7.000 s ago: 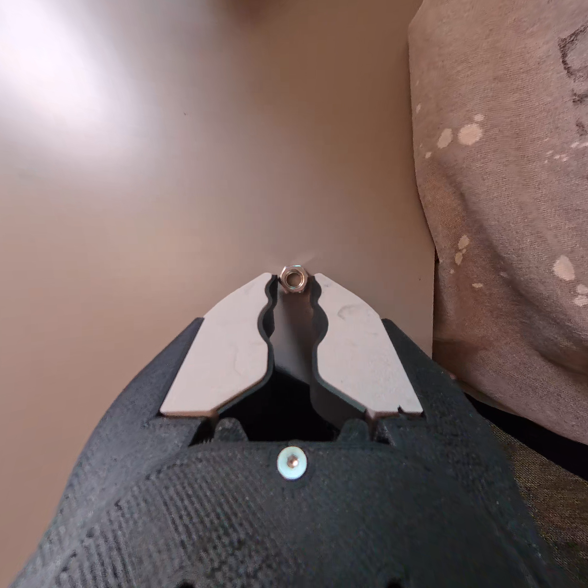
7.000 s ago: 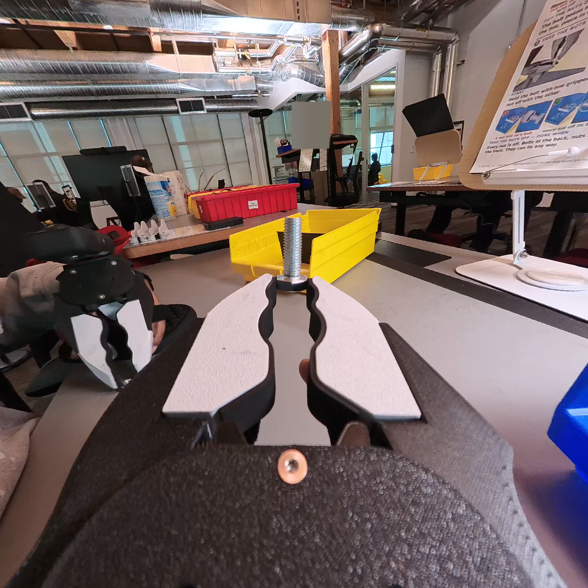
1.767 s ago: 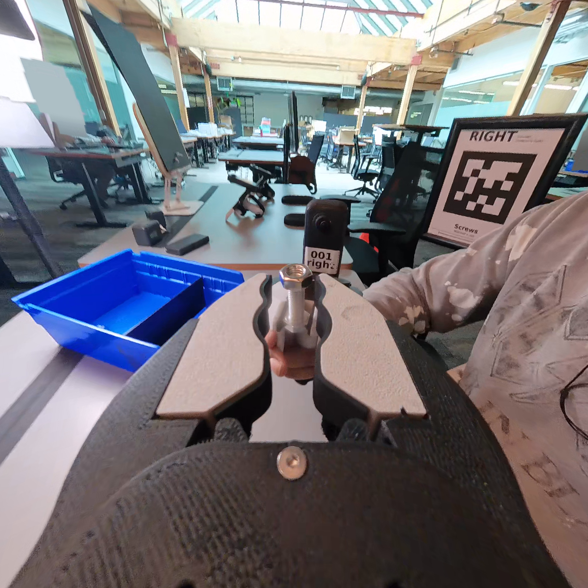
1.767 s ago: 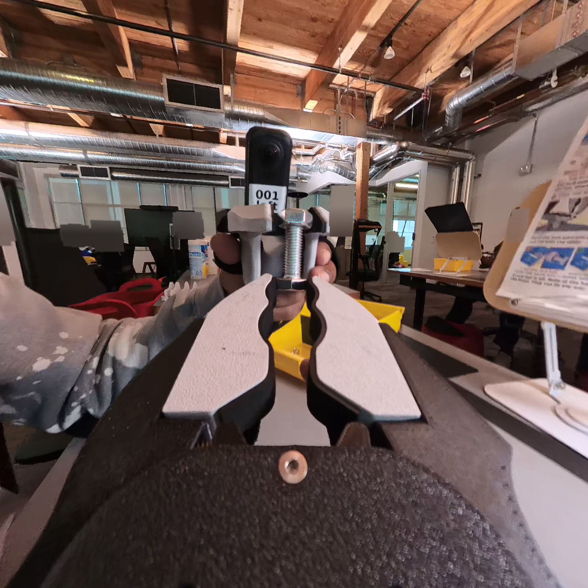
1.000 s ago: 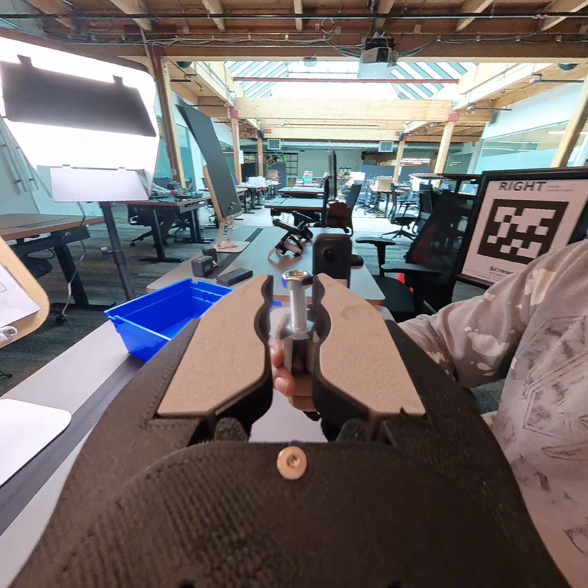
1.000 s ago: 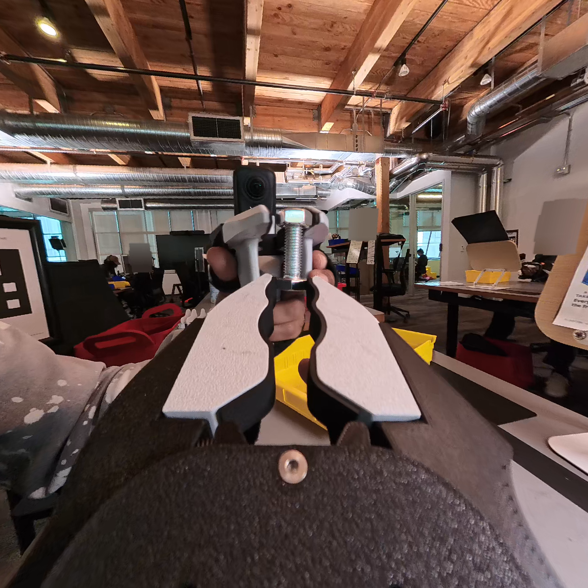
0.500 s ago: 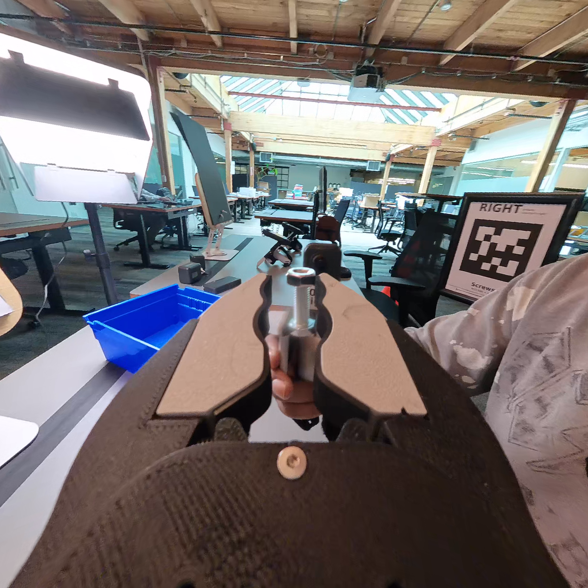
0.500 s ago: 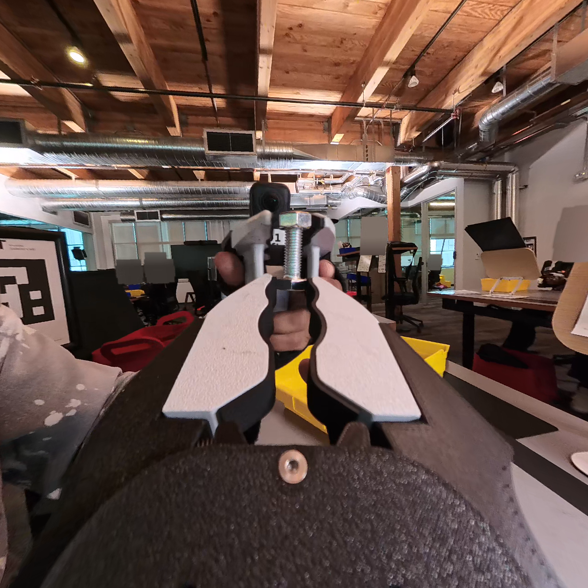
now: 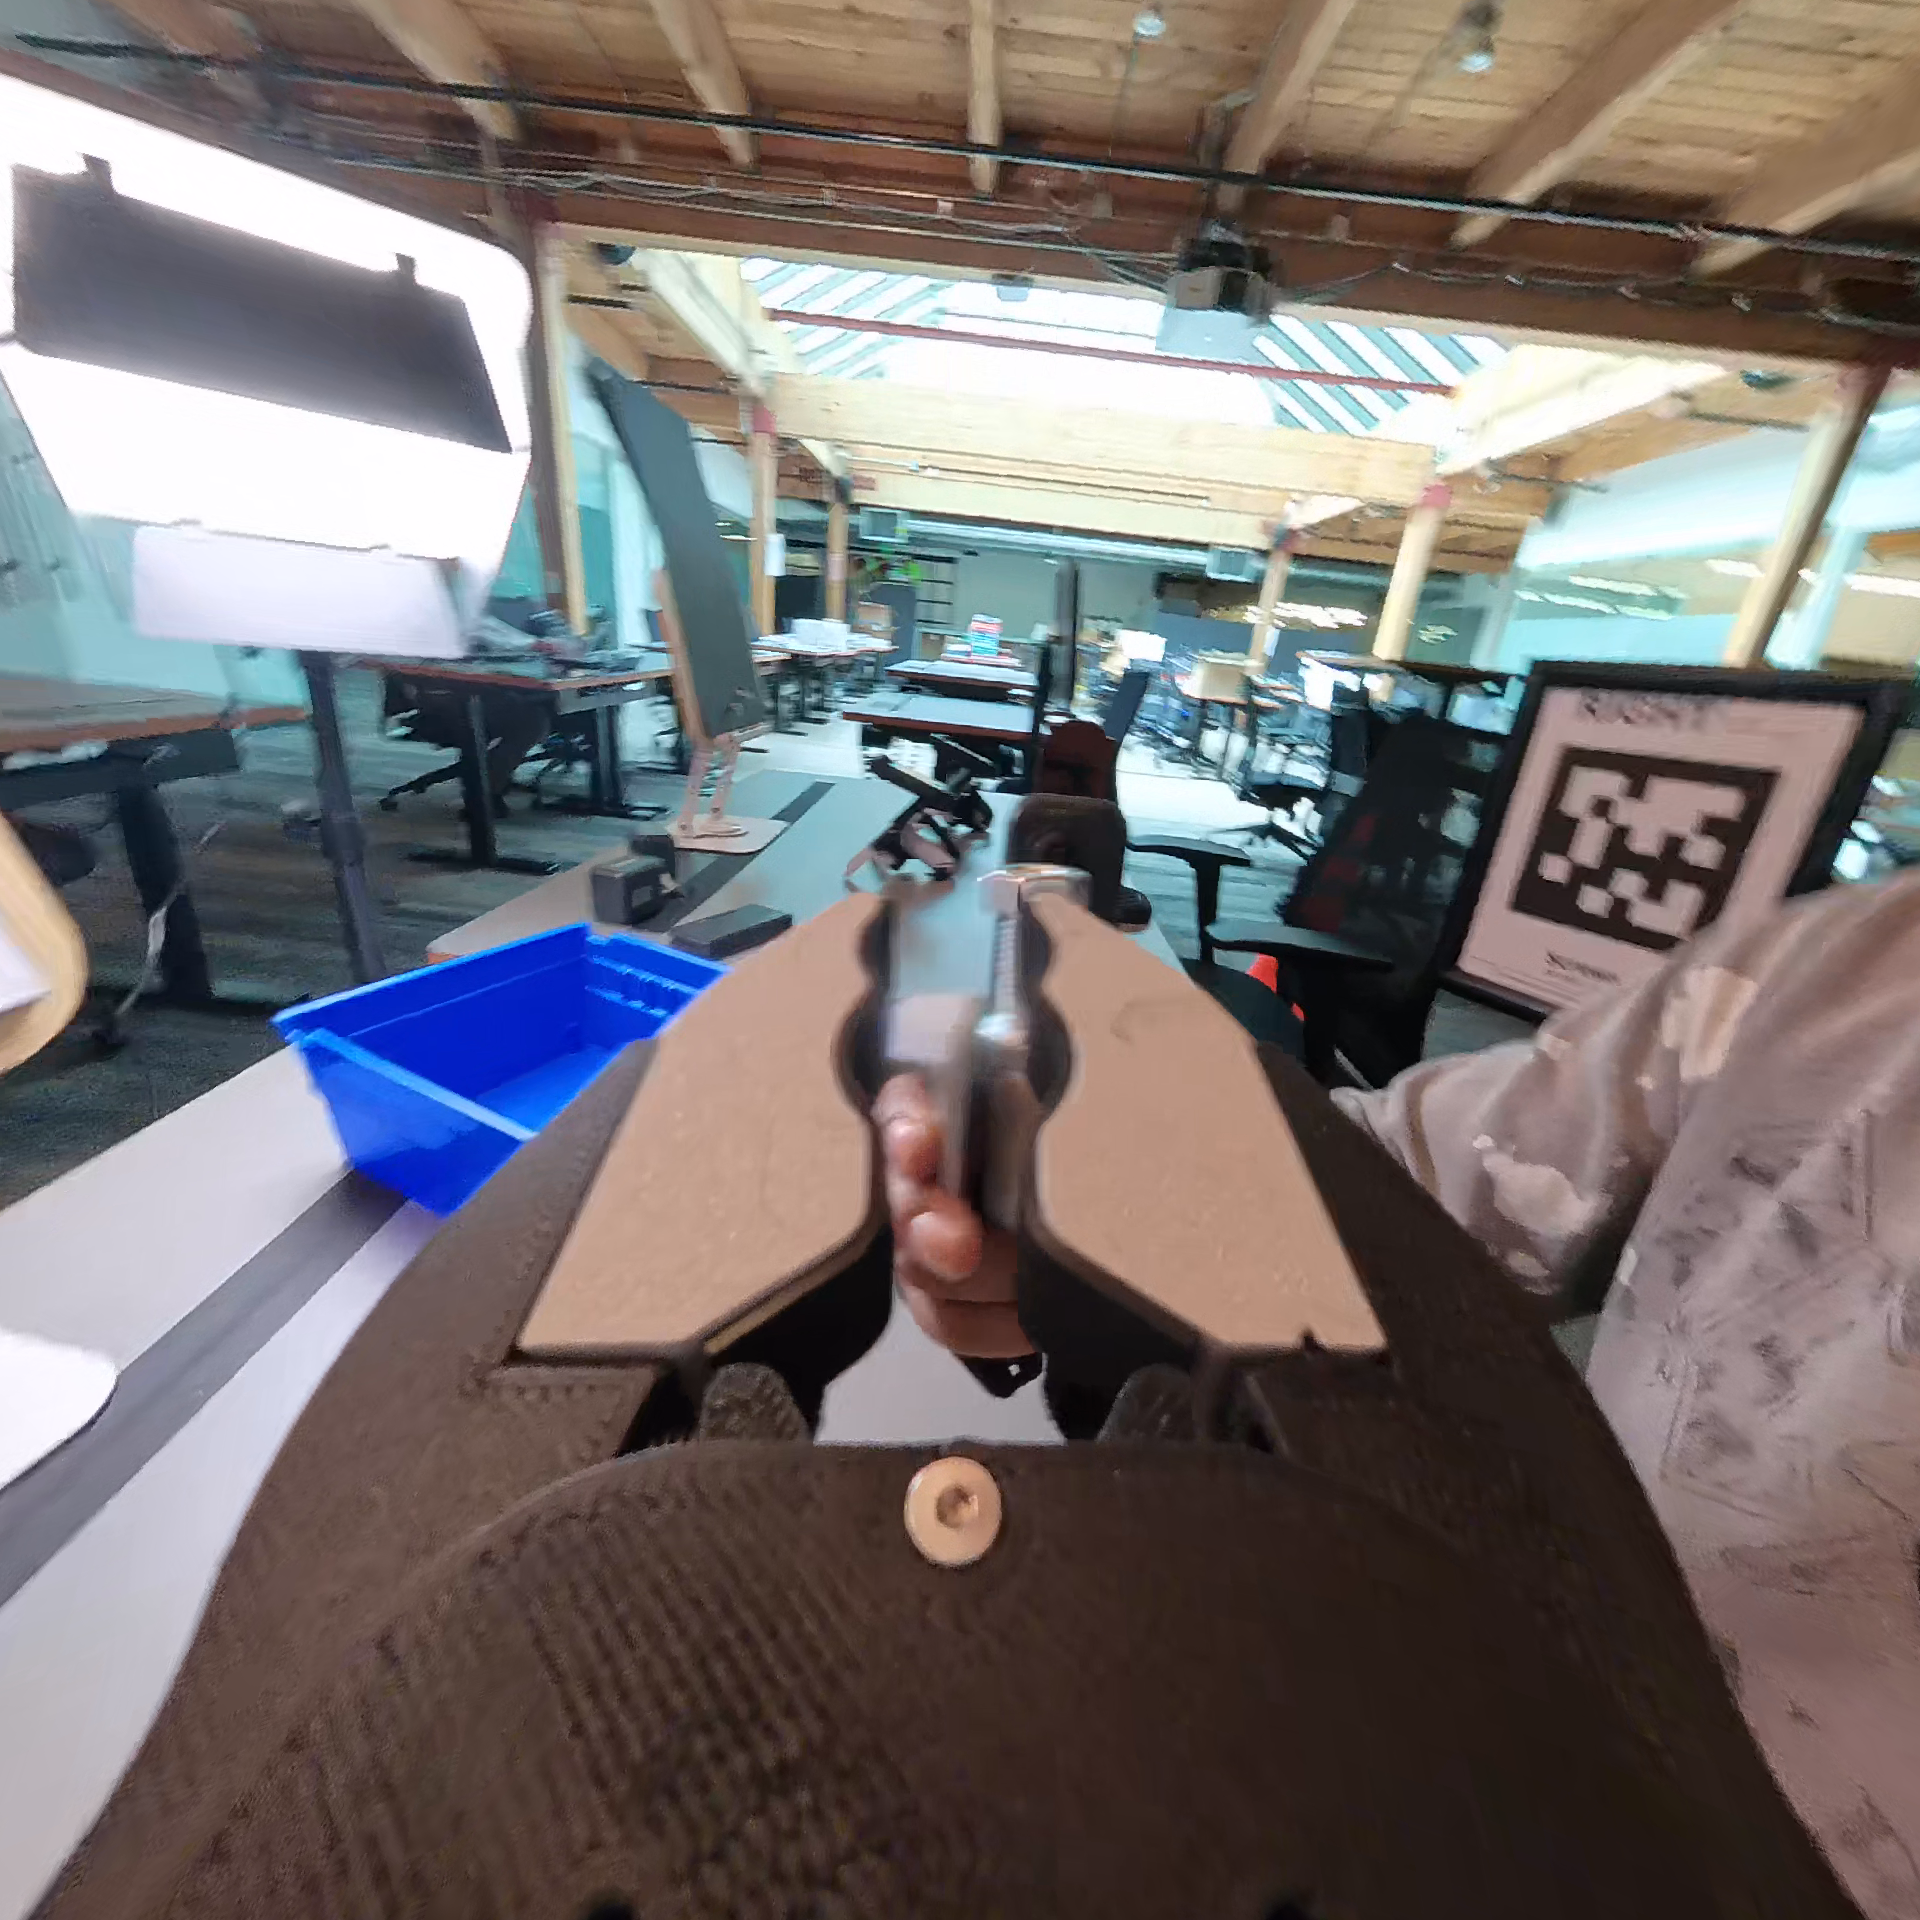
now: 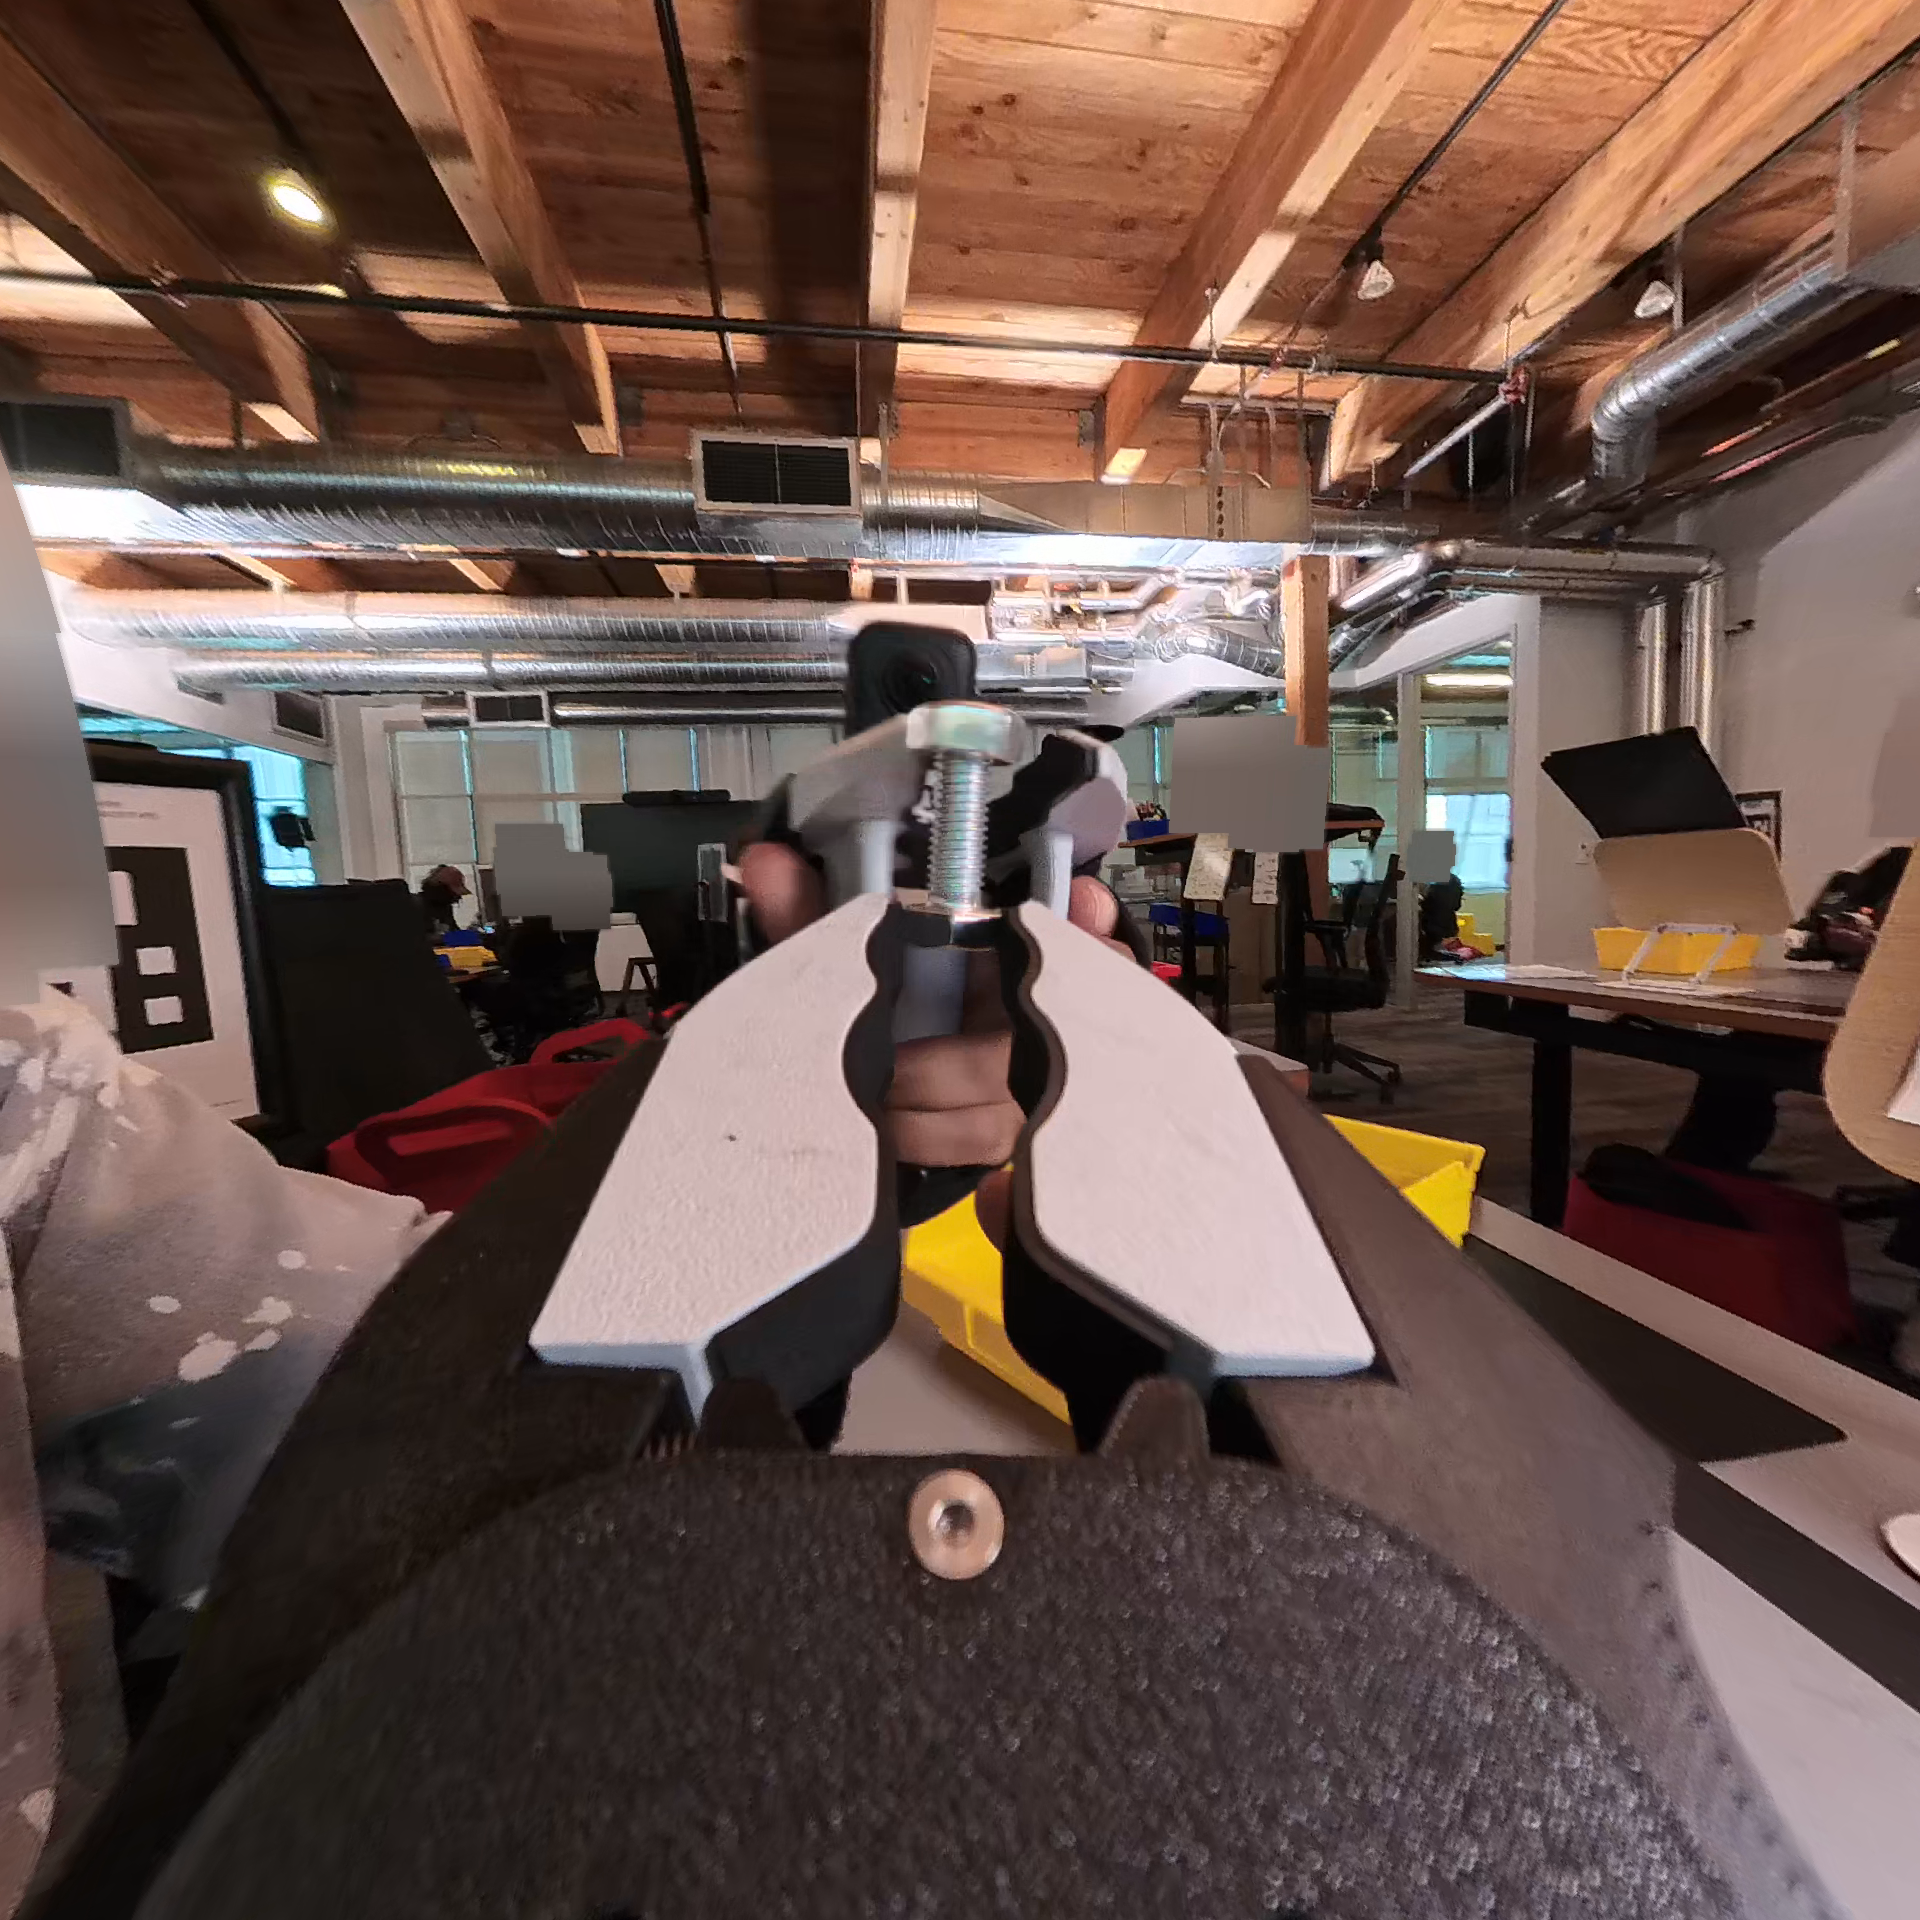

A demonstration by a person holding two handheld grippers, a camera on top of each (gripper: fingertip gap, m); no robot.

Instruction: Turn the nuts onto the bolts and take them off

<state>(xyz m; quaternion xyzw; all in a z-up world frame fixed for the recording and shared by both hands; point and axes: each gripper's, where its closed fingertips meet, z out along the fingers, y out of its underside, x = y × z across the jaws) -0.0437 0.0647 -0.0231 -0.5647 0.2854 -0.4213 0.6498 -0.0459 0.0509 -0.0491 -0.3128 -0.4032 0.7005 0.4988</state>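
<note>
Both grippers are raised off the table and face each other. My right gripper (image 10: 956,920) is shut on the head of a silver bolt (image 10: 956,831), whose threaded shaft points away from it. A hex nut (image 10: 966,732) sits on the far end of the shaft, between the left gripper's grey fingers (image 10: 831,800). In the left wrist view, my left gripper (image 9: 961,909) is shut on the nut (image 9: 1034,883), which shows blurred by the right fingertip. The bolt (image 9: 1003,971) runs down to the right gripper's fingers (image 9: 920,1039).
A blue bin (image 9: 488,1039) stands on the grey table (image 9: 135,1247) to the left. A yellow bin (image 10: 1392,1174) lies below the right gripper. The person's speckled sleeve (image 9: 1714,1195) fills the right side. A framed marker board (image 9: 1642,831) stands behind it. The tips of both grippers are at nearly the same place.
The two grippers stay joined at the bolt while both views swing slightly. The left wrist view is now blurred, and the nut shows shifted toward the right fingertip.
</note>
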